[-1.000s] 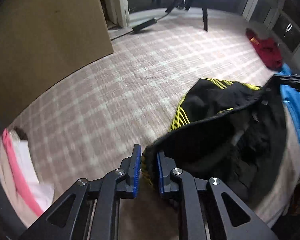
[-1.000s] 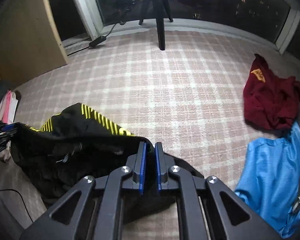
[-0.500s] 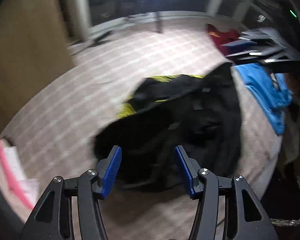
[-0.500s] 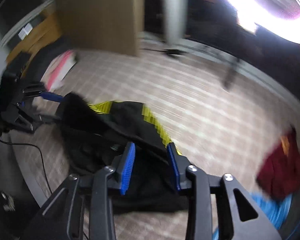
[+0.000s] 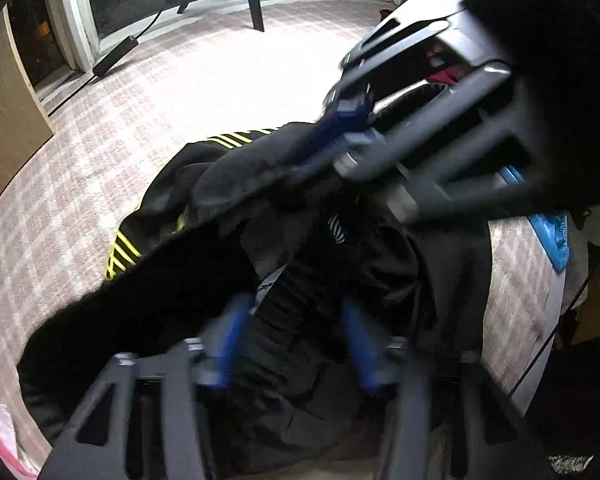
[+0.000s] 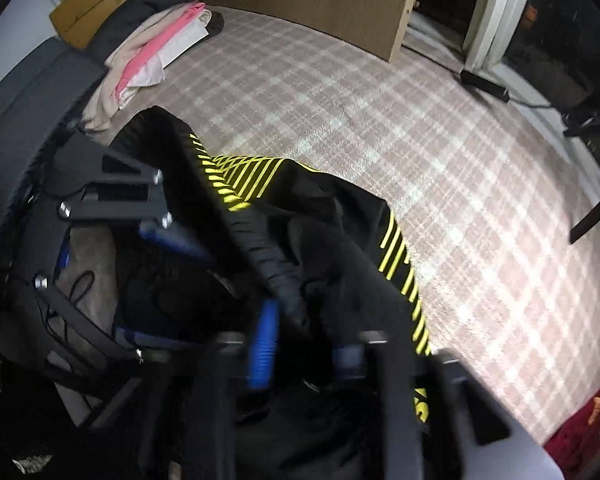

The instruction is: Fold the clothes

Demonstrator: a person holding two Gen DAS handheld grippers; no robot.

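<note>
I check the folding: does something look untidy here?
Yes. The black garment lies crumpled in a heap, its yellow-striped side twisted upward. Both claws, left and right, stand open over it.

- Black garment (image 6: 324, 240) with yellow diagonal stripes.
- Plaid surface (image 6: 440, 152), dusty pink crossed with white.
- Blue pads on the left gripper (image 5: 296, 348).
- At 10 o'clock, cream-and-pink folded clothes (image 6: 148, 52).
- At 5 o'clock, dark red garment (image 6: 584, 436).

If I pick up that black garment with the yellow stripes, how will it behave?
The black garment will probably flop and drape, since it already lies crumpled in folds. It likely feels light and thin. Its smooth-looking fabric may slip from the open right gripper.
</note>
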